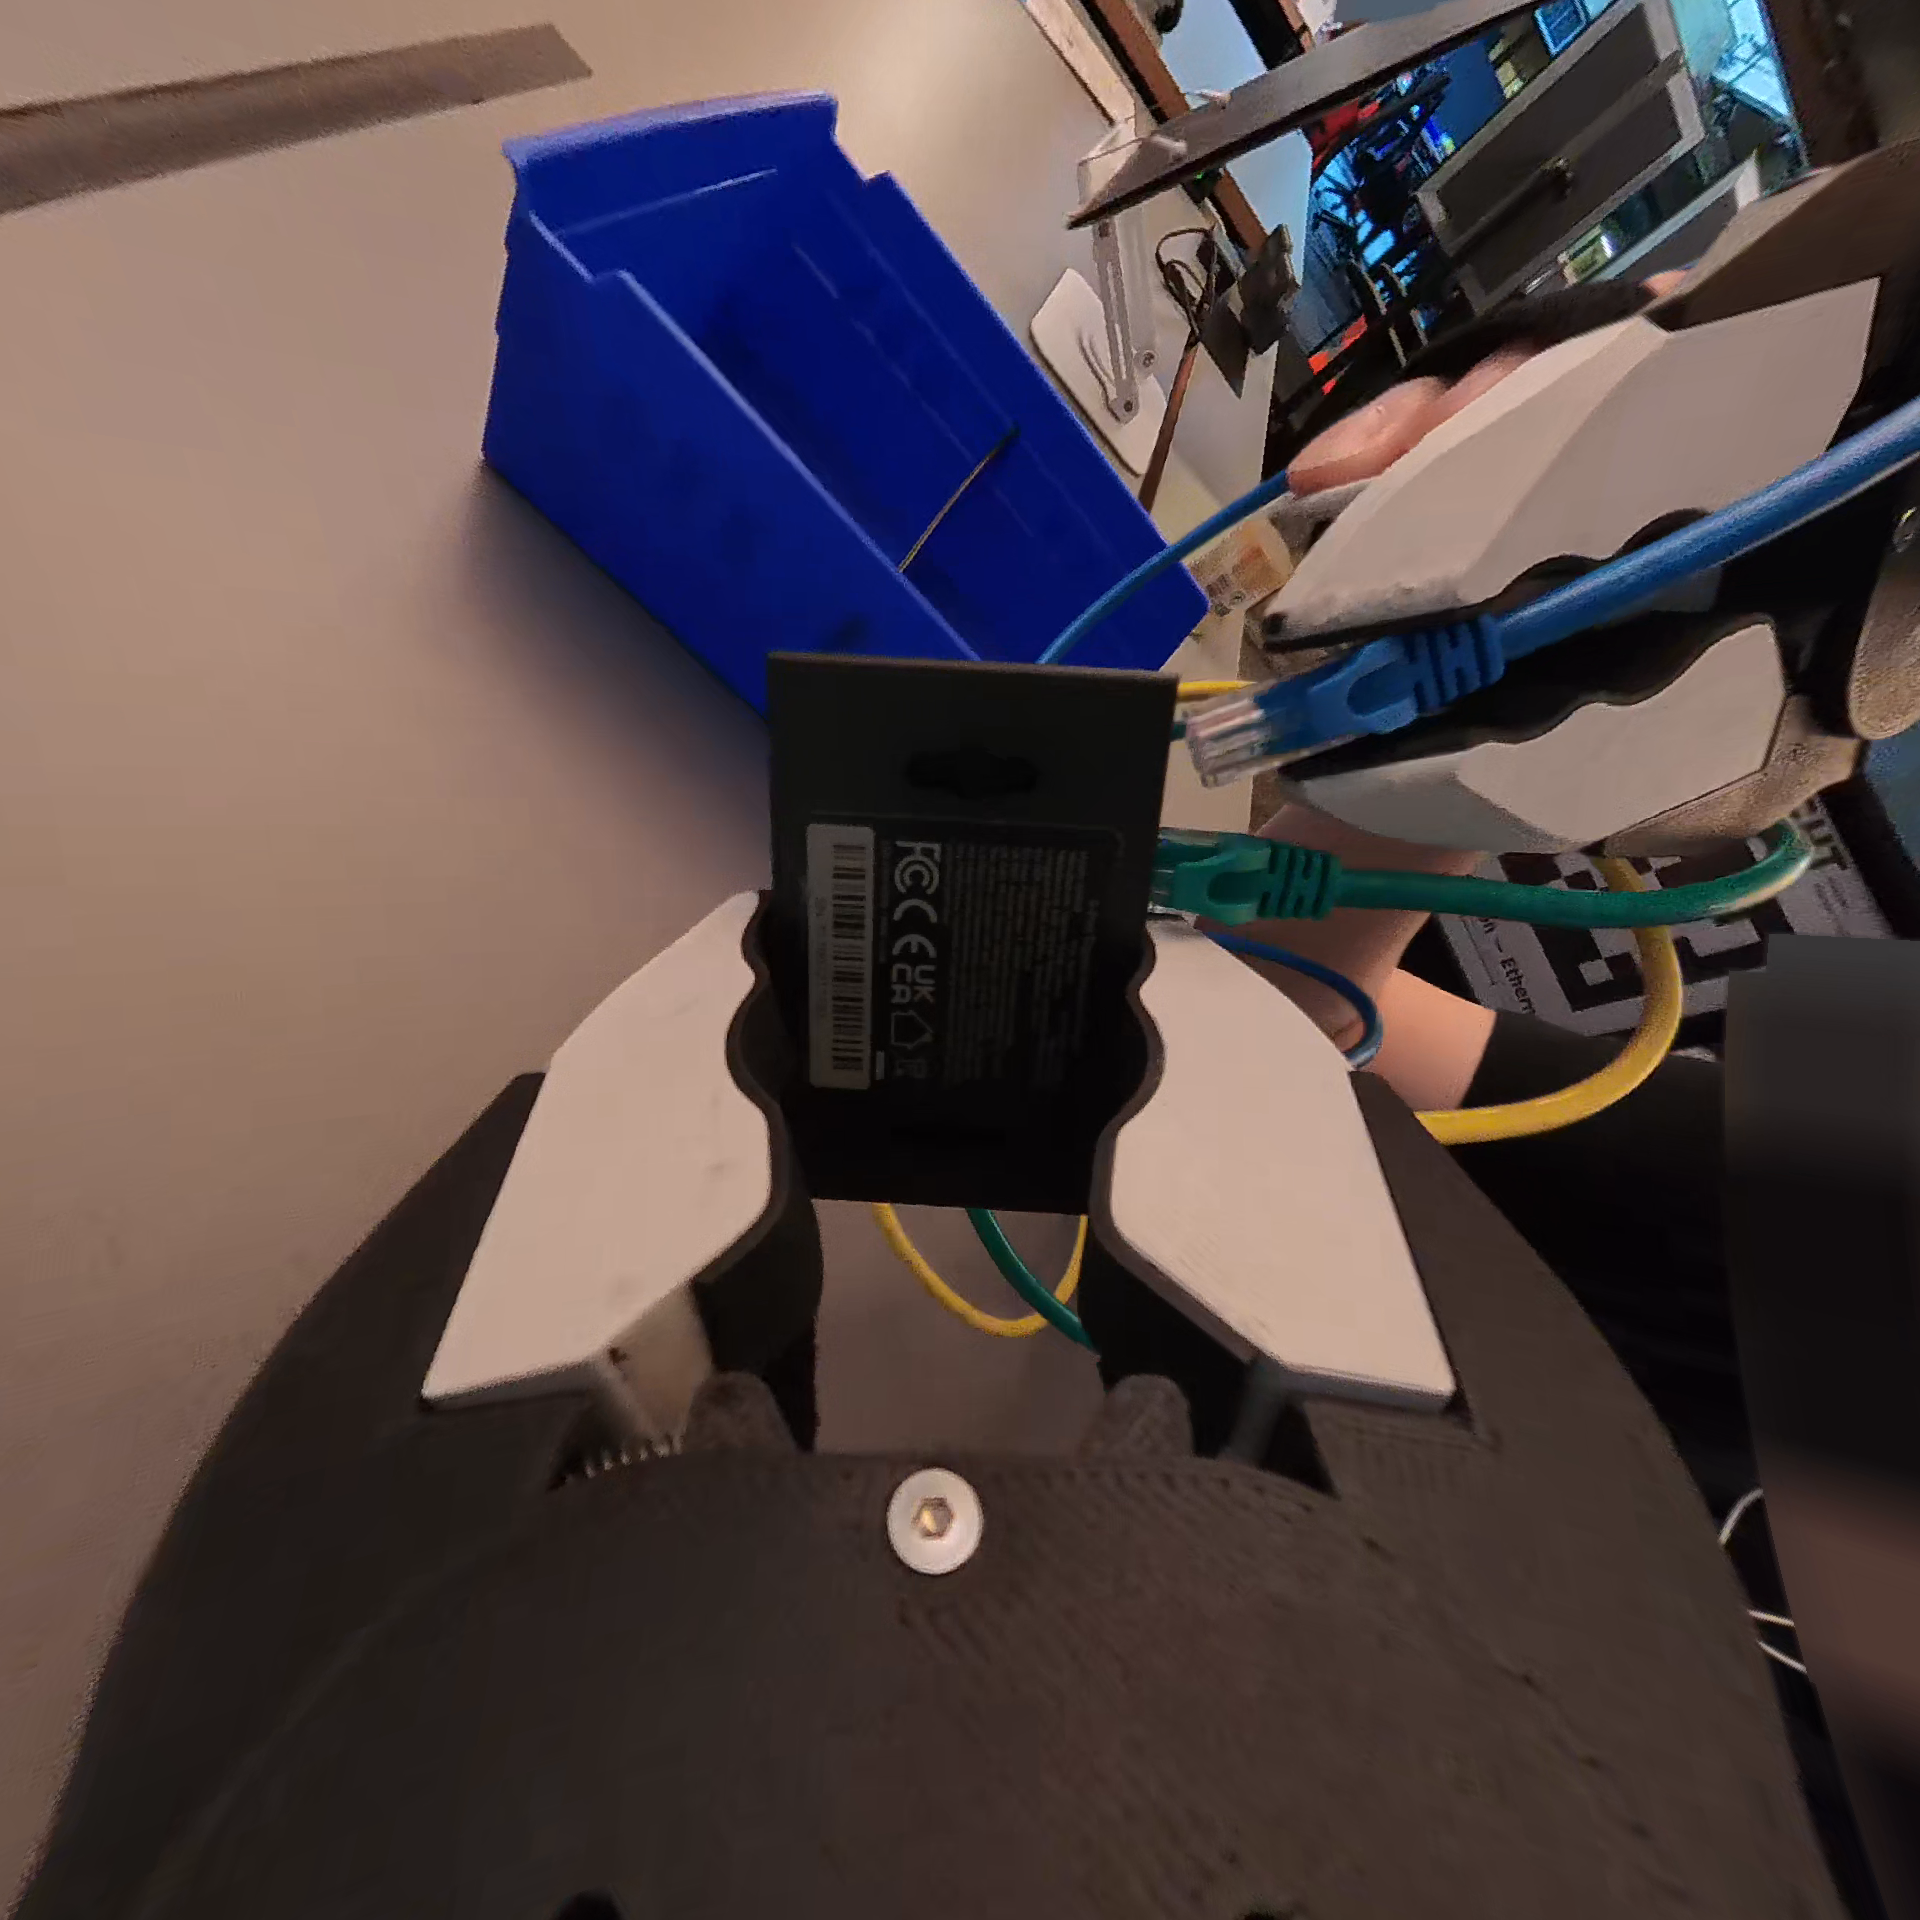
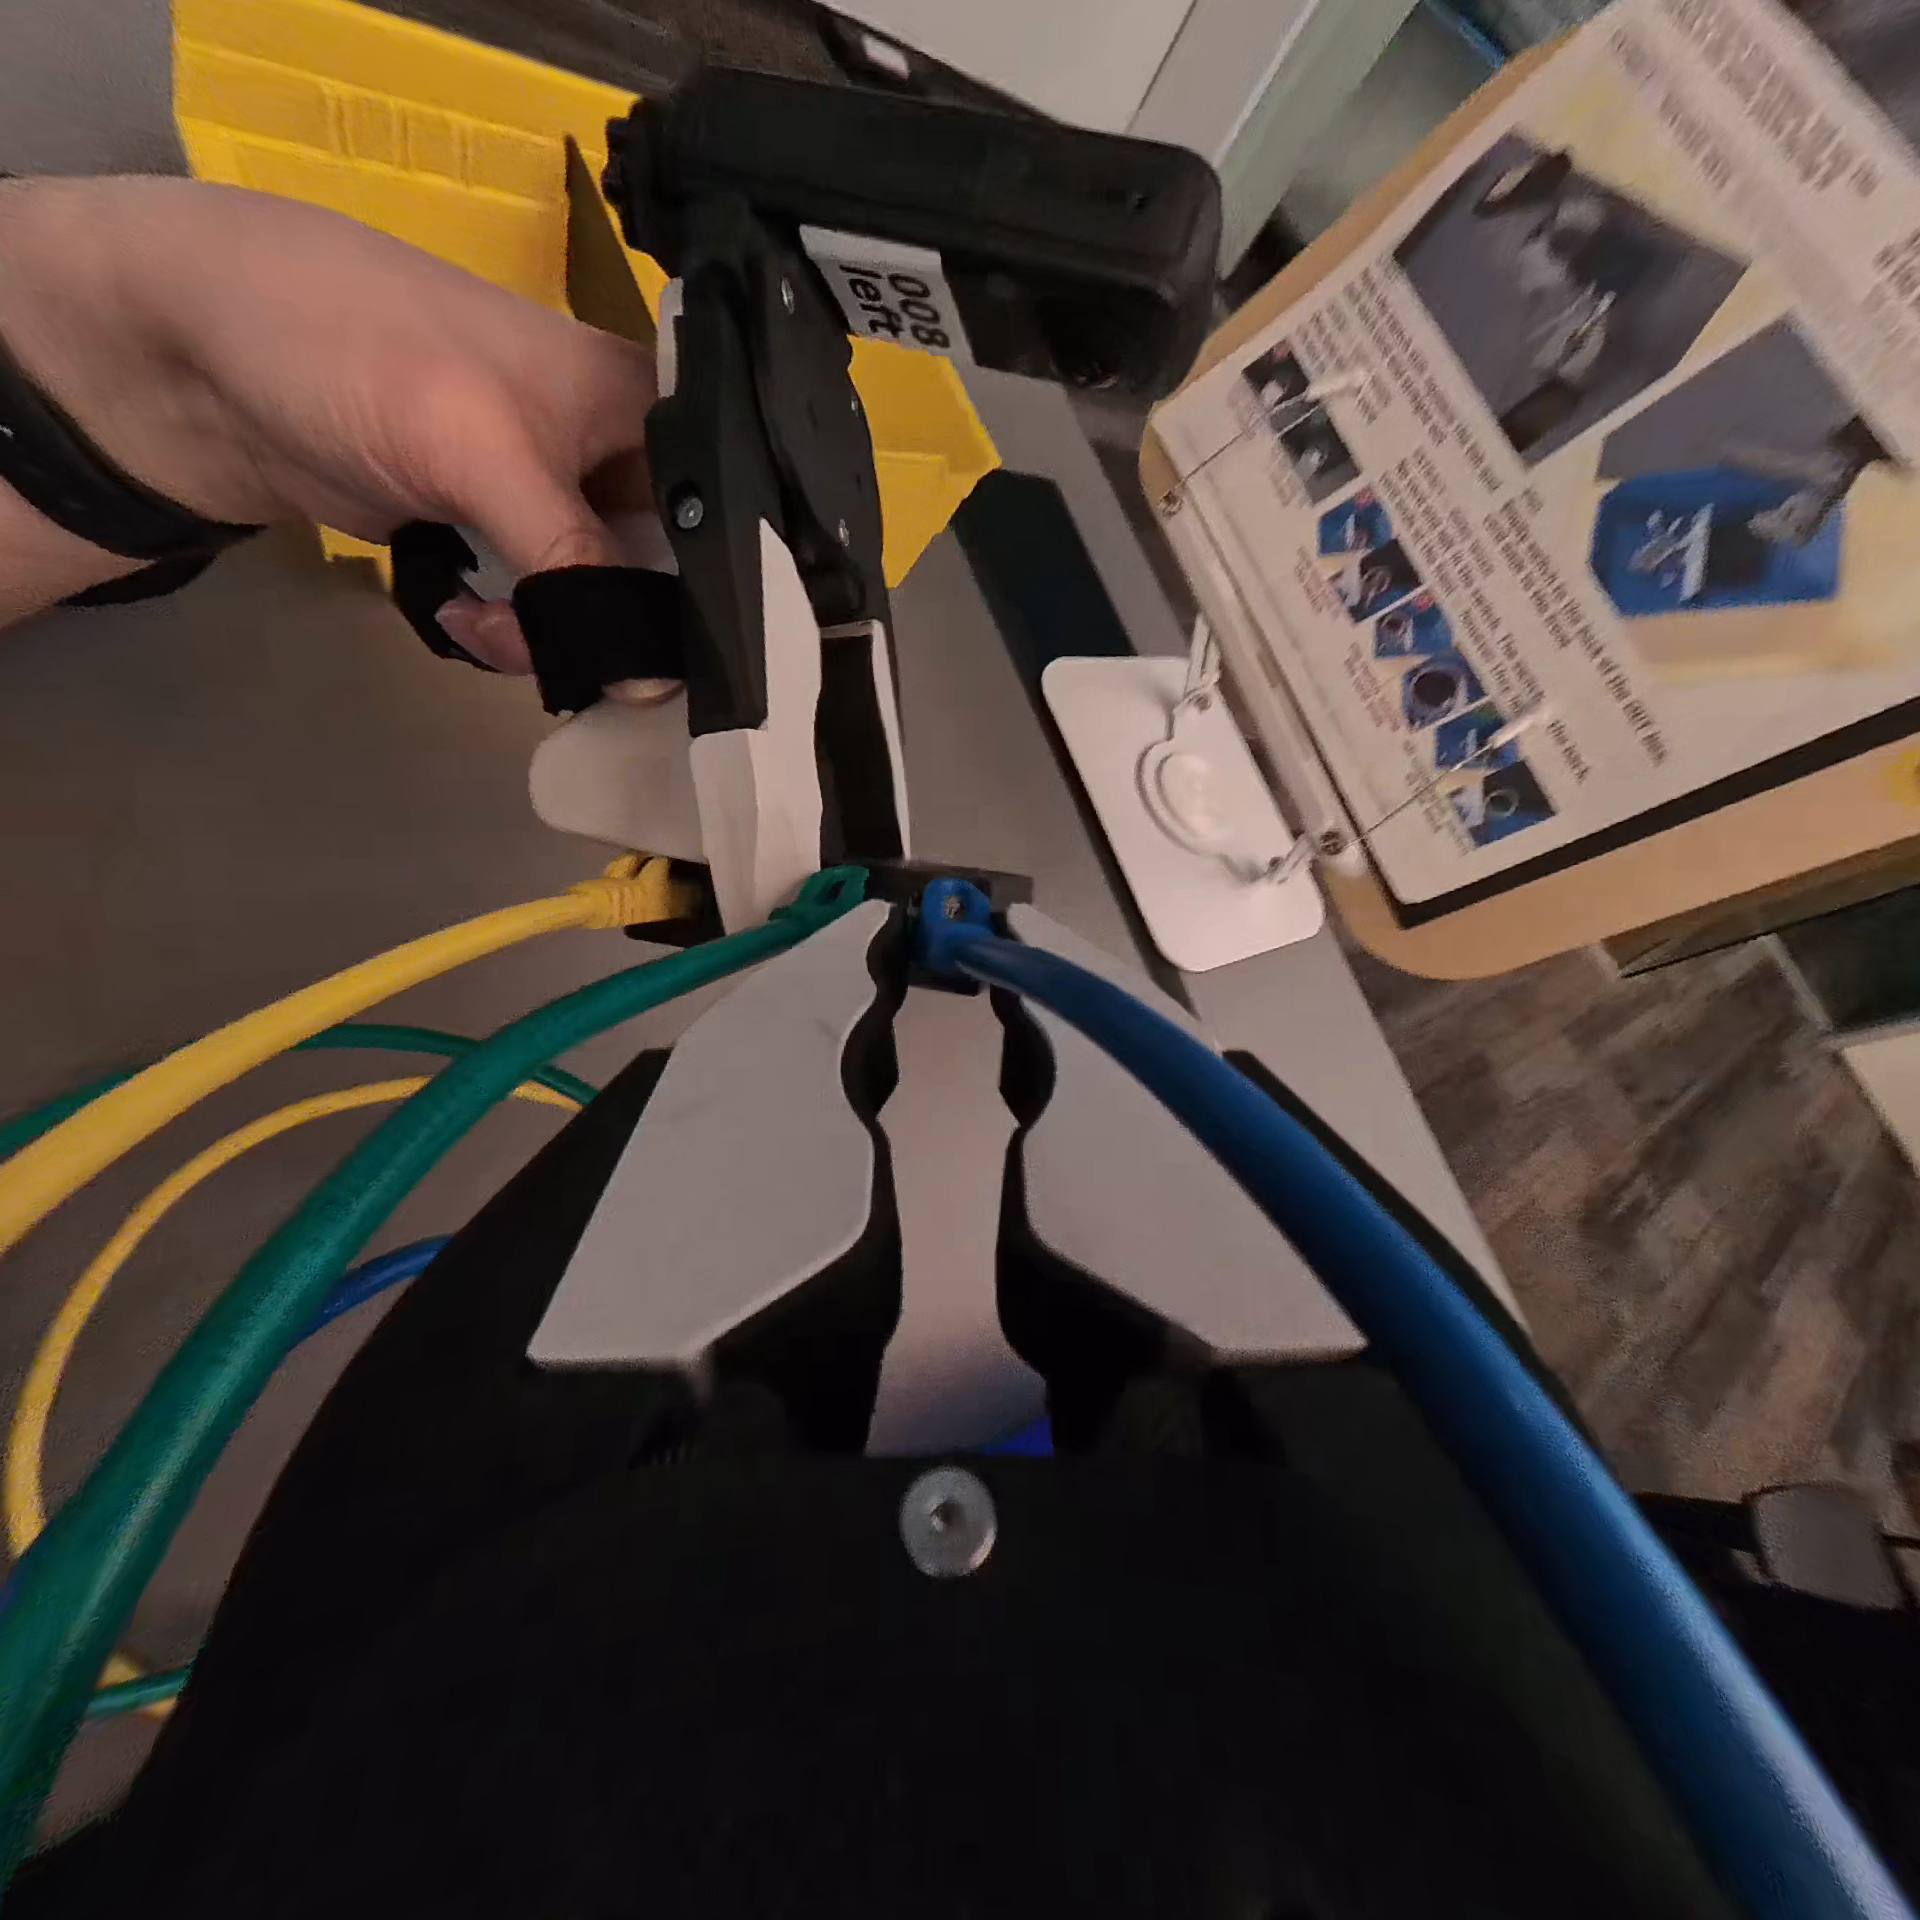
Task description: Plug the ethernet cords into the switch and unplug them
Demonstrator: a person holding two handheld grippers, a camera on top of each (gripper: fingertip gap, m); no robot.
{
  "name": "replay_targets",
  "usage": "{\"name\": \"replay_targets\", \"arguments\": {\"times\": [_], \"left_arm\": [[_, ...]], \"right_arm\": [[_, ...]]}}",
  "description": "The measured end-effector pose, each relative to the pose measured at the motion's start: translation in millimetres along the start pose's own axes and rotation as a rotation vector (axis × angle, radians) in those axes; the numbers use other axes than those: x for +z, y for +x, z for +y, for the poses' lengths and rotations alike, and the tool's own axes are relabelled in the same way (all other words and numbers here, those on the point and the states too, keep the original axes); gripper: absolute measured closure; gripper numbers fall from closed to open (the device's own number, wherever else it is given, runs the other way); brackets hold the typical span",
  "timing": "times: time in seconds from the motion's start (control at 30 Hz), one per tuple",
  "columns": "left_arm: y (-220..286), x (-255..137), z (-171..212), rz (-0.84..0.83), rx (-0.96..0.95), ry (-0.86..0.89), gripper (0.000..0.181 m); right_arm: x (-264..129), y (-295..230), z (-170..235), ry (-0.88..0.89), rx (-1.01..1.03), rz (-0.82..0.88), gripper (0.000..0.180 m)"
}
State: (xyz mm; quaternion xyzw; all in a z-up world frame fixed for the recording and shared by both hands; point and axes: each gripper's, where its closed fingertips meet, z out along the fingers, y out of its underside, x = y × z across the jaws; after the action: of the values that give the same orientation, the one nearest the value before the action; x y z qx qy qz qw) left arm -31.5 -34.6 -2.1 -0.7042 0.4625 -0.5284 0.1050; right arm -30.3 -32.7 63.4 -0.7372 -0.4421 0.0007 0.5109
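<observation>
Left hand-held gripper is clamped on the black switch, label side up. Right hand-held gripper pinches the blue cord, its plug just beside the switch, unseated. Judgement: square the plug with the port, then push straight. Green cord is seated. Beyond the switch, a blue bin rests on the grey counter.

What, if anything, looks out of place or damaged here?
Nothing stands out. The left gripper holds the switch off the table, green cord plugged in; the right gripper holds the blue cord's plug beside it, unplugged.
</observation>
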Motion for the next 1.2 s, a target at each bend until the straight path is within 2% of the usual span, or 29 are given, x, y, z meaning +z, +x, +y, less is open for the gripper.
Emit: {"name": "replay_targets", "arguments": {"times": [0.03,0.17,0.3,0.47,0.73,1.2], "left_arm": [[-4,2,2,0.004,-0.015,-0.009,0.121],[-21,13,12,0.009,-0.074,-0.058,0.121],[-40,22,23,0.008,-0.125,-0.109,0.121],[-50,28,27,0.013,-0.109,-0.125,0.121],[-52,29,27,-0.006,-0.055,-0.131,0.121],[-54,24,24,-0.050,-0.034,-0.122,0.121]], "right_arm": [[3,0,4,-0.009,0.018,-0.020,0.164],[18,-6,29,-0.114,0.051,-0.099,0.165],[34,-8,52,-0.222,0.026,-0.108,0.164],[44,-7,62,-0.263,-0.030,-0.096,0.161],[40,-6,59,-0.245,-0.099,-0.076,0.158],[33,-9,51,-0.163,-0.048,-0.132,0.153]]}}
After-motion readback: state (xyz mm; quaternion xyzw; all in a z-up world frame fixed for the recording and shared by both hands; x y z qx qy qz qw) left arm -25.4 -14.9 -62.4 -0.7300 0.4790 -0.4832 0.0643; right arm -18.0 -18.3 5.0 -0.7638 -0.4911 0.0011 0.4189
